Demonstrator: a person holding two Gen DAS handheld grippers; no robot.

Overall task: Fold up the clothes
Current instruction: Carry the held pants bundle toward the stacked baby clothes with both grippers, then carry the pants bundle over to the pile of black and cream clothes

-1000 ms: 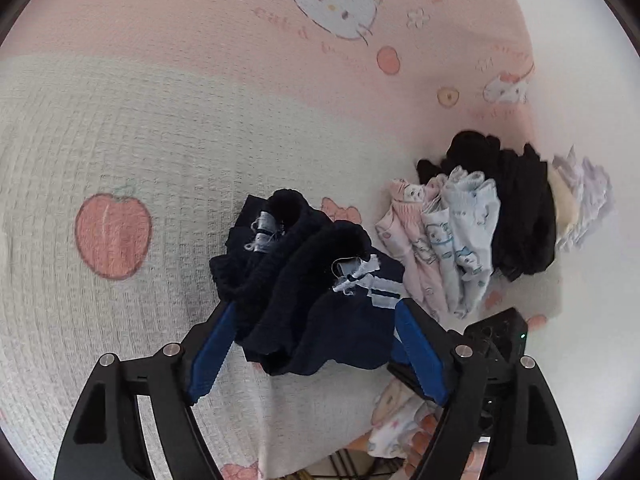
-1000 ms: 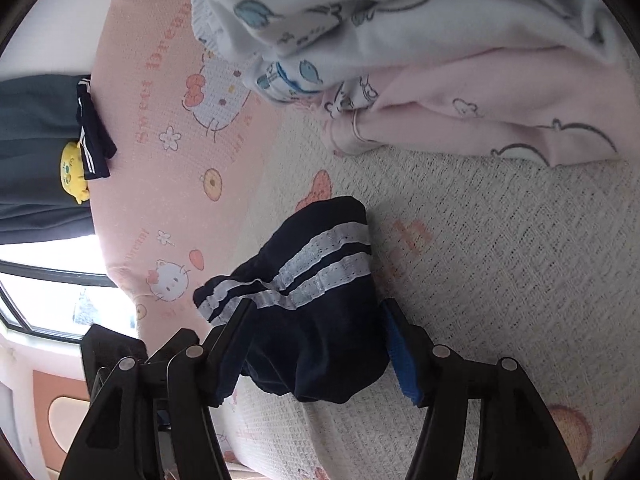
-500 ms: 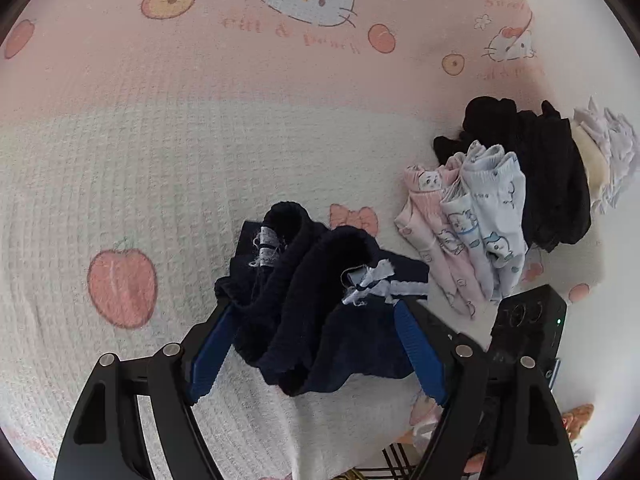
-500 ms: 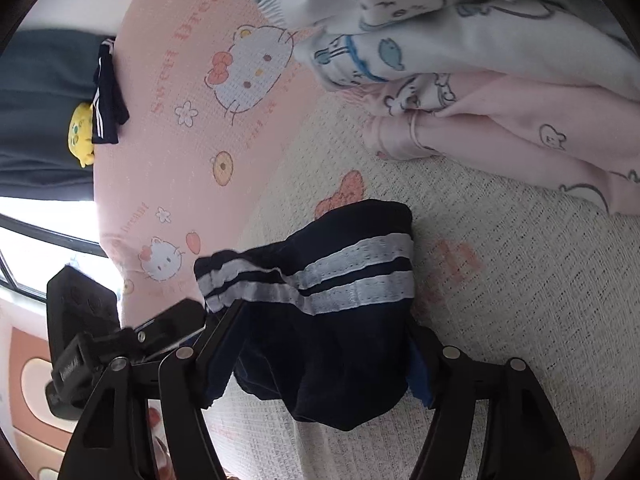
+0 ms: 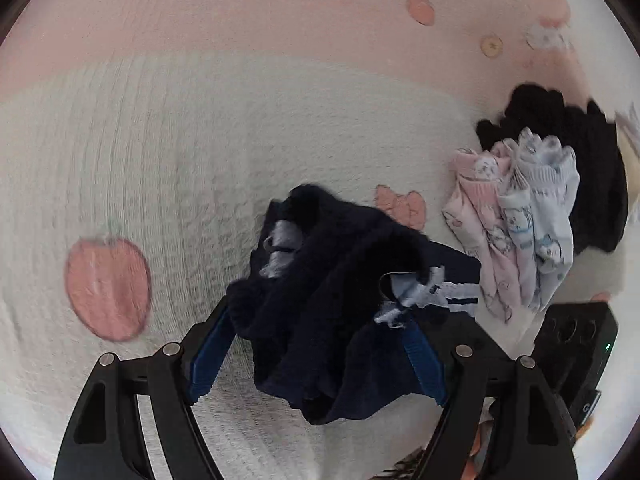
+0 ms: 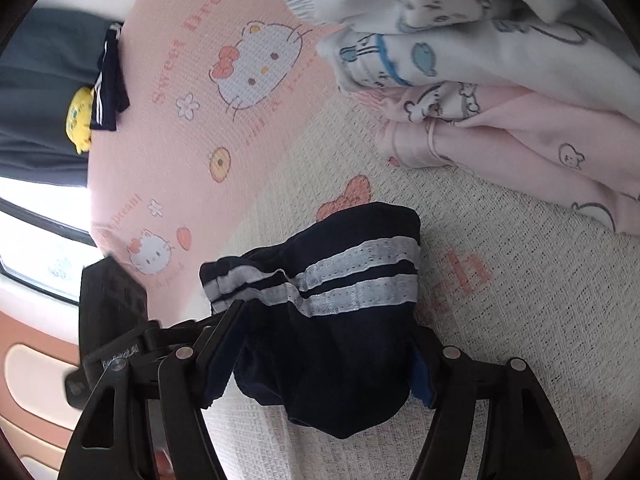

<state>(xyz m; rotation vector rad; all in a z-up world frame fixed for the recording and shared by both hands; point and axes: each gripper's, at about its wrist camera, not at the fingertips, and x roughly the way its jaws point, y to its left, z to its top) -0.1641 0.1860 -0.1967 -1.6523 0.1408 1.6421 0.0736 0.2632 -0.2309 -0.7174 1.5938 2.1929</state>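
A bunched navy garment (image 5: pixel 332 312) with two white stripes sits between the fingers of both grippers, above a waffle-weave blanket (image 5: pixel 160 152). My left gripper (image 5: pixel 316 344) has its blue-padded fingers wide apart, pressed against both sides of the bundle. My right gripper (image 6: pixel 320 356) holds the same navy garment (image 6: pixel 328 312) from the striped side, fingers also wide around it. The other gripper's black body shows at the left of the right wrist view (image 6: pixel 108 320).
A row of folded clothes, pink (image 5: pixel 480 232), pale blue and black (image 5: pixel 588 168), lies to the right of the bundle. They loom close in the right wrist view (image 6: pixel 500 80). A dark garment with a yellow patch (image 6: pixel 80 120) lies beyond the blanket's pink border.
Both grippers carried the navy bundle along together. The folded row has shifted in the left view and come closer in the right view. The grip looks the same.
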